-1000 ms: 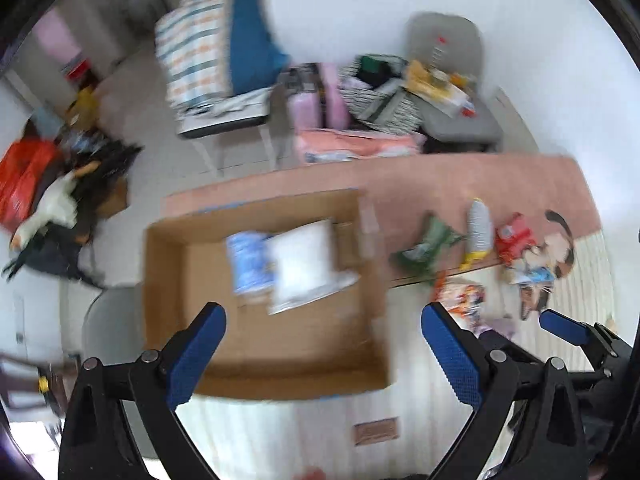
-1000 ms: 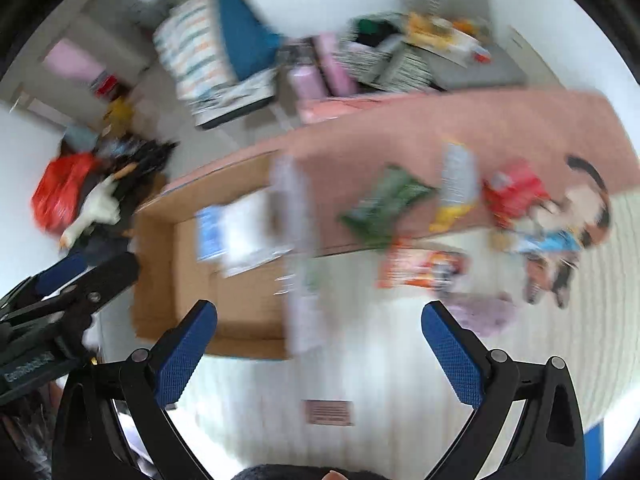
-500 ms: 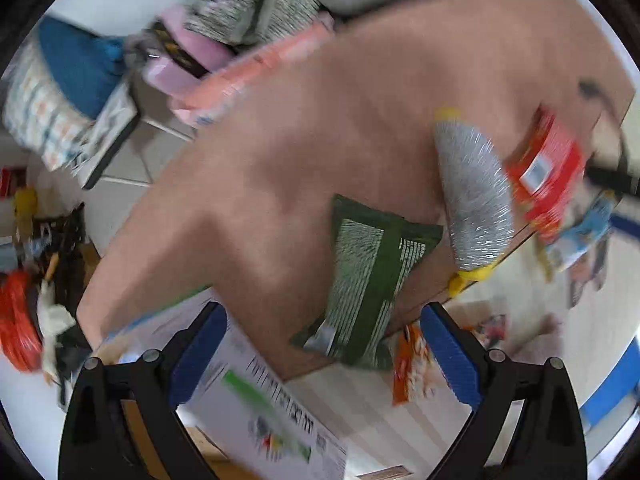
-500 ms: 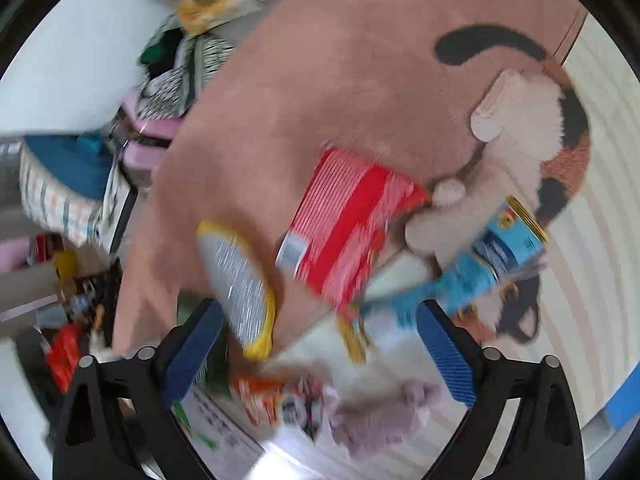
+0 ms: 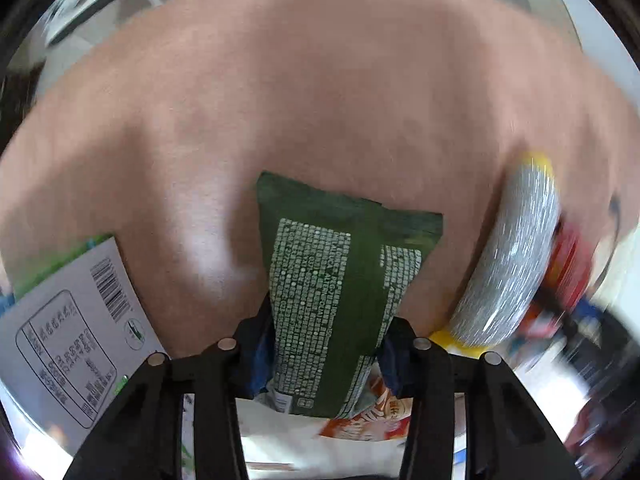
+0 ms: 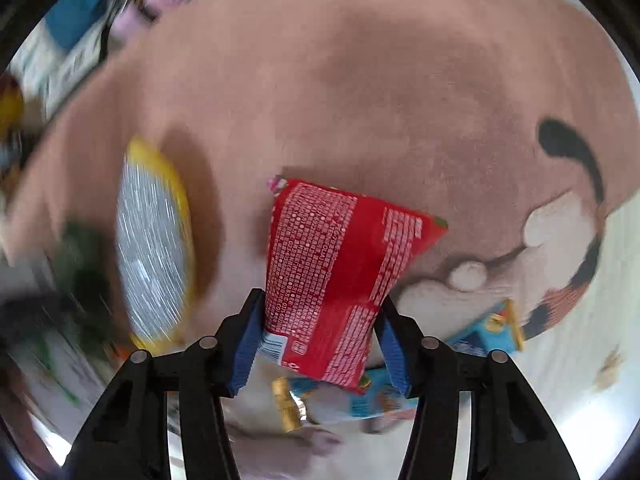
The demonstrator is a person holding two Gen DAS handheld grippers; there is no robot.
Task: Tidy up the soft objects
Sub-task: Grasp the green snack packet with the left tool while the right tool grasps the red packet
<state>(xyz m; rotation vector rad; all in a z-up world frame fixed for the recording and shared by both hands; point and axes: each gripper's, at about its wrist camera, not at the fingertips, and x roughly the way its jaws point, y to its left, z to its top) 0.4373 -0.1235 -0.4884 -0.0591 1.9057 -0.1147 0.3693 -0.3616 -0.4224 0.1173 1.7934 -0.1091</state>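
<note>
In the left wrist view my left gripper (image 5: 326, 344) is shut on a green snack bag (image 5: 340, 276) with white print, which lies on the pink rug (image 5: 320, 100). In the right wrist view my right gripper (image 6: 320, 340) is shut on a red snack bag (image 6: 340, 264) over the same rug (image 6: 360, 80). A silver and yellow bag lies between the two bags, at the right of the left view (image 5: 512, 268) and at the left of the right view (image 6: 154, 240).
A white pack with a barcode (image 5: 76, 328) lies left of the green bag. An orange packet (image 5: 372, 416) lies under the left gripper. A blue and gold packet (image 6: 480, 332) lies by the cat picture (image 6: 560, 232) on the rug's right edge.
Both grippers dropped from above the cardboard box to the rug. The left one closed on the green bag and the right one closed on the red bag.
</note>
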